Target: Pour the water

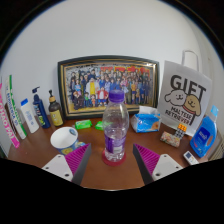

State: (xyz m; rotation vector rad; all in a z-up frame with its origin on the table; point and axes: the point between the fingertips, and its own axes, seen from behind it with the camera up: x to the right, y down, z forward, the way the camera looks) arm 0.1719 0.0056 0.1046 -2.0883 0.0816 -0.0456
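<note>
fingers: the gripper (112,163) is spread wide, pink pads (150,160) facing in, nothing pinched yet

bottle: clear water bottle (115,128) with a purple label and purple cap, standing upright on the desk (110,175), between the fingertips and just ahead of them, gap on both sides

step: looks like the approach to grab the bottle, so pouring hasn't started imo

how to do it well: I'd slide straight in and close on the labelled middle, not up at the neck, so it won't tip. Squeeze evenly; thin plastic will probably flex

cup: white cup (65,139) with a green band, left of the bottle and close to it, likely the pour target

watch out: blue bottle (203,137) off right

behind: framed group photo (107,87) and a gift bag (186,97) at the back
</note>
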